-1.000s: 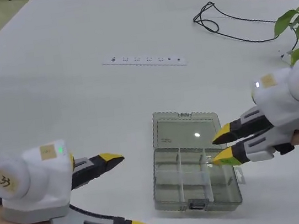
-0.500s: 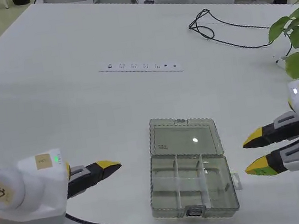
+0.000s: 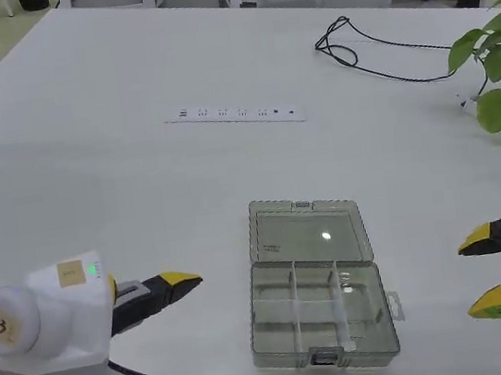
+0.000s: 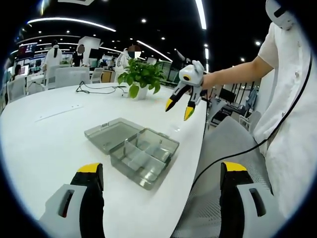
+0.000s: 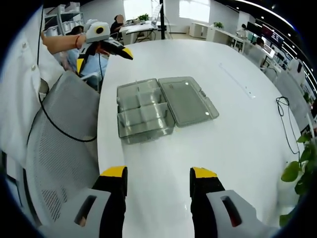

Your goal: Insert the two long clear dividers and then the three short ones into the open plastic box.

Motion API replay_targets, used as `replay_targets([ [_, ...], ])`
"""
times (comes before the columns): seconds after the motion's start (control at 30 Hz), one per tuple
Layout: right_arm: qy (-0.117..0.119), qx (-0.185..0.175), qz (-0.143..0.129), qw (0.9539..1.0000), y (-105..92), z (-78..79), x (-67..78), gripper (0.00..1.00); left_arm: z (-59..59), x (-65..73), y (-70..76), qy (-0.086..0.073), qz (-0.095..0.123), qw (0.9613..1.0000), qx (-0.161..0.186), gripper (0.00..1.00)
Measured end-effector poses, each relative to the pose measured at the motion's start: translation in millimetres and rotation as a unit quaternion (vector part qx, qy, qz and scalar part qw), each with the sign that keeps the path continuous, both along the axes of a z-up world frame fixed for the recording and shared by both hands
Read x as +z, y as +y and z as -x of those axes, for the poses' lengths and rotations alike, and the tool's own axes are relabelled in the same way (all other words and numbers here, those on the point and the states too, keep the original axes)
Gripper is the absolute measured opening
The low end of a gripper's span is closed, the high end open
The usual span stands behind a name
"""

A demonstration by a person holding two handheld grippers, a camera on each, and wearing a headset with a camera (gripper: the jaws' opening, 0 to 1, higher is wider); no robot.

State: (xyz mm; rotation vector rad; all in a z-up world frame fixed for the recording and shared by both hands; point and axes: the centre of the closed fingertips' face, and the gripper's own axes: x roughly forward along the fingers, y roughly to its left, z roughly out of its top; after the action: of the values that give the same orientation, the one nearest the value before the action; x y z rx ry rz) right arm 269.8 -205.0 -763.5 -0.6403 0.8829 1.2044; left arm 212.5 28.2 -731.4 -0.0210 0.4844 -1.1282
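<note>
The smoky clear plastic box [image 3: 320,319] lies open on the white table, its lid [image 3: 310,235] folded flat behind it. Clear dividers [image 3: 296,300] stand inside and split it into several compartments. My left gripper [image 3: 214,342] is open and empty, left of the box near the table's front edge. My right gripper [image 3: 475,277] is open and empty too, well right of the box and apart from it. In the left gripper view the box [image 4: 143,156] lies ahead of my left gripper [image 4: 161,171]. The right gripper view has the box [image 5: 143,114] beyond my right gripper [image 5: 158,173].
A white power strip [image 3: 234,115] lies at mid-table behind the box. A black cable [image 3: 370,40] loops at the back right near a green plant [image 3: 494,60]. A grey mesh chair [image 5: 54,148] stands just off the table's front edge.
My right gripper has drawn away to the right, from over the box's right side to well clear of it. The left gripper has barely moved.
</note>
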Motion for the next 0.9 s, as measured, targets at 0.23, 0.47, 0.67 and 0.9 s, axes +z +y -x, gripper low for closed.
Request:
replay_targets([
  [0.23,0.010,0.009,0.030,0.9995,-23.7,3.7,-16.3,0.62,-0.5,-0.2,0.9,0.002,0.001,1.0000,0.003,1.00],
  [0.47,0.022,0.019,0.066,0.9974,-49.8,5.8,-37.1,0.69,-0.3,-1.1,2.2,0.004,0.000,1.0000,0.005,1.00],
  [0.67,0.029,0.034,0.098,0.9942,-66.7,8.9,-52.4,0.72,-0.8,-1.4,2.8,0.005,-0.001,1.0000,0.007,1.00],
  [0.9,0.021,0.055,0.130,0.9898,-80.0,7.9,-68.0,0.71,-1.2,-2.2,2.0,0.008,-0.001,0.9999,0.007,1.00],
])
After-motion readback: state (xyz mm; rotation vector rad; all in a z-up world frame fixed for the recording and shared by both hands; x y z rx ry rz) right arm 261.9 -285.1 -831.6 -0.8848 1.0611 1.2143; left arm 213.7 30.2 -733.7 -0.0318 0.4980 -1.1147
